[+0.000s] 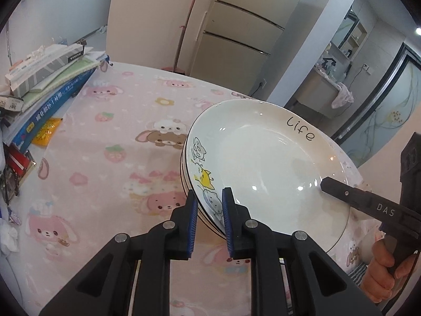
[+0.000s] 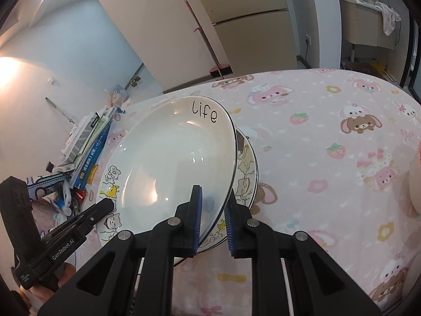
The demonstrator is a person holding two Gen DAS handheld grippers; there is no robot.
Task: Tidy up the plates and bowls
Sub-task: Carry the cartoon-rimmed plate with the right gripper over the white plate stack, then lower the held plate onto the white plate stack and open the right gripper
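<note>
A white plate [image 1: 263, 163] [image 2: 171, 158] marked "Life", with cartoon cats on its rim, is carried tilted between both grippers. My left gripper [image 1: 210, 223] is shut on its near-left rim, over the cat drawings. My right gripper [image 2: 213, 221] is shut on the opposite rim, one pad inside the plate and one beneath it. Each gripper's tip shows in the other's view, the right gripper [image 1: 325, 184] and the left gripper [image 2: 105, 206] both at the plate's edge. Directly underneath lies a stack of matching cat plates [image 2: 247, 166] [image 1: 184, 173] on the pink tablecloth [image 1: 118, 158].
A pile of books and boxes [image 1: 52, 84] [image 2: 89, 142] crowds the table's left side, with small clutter beside it. A pale pink dish [image 2: 415, 179] peeks in at the right edge. A person's hand [image 1: 381, 266] grips the right tool. Cabinets and a broom stand beyond the table.
</note>
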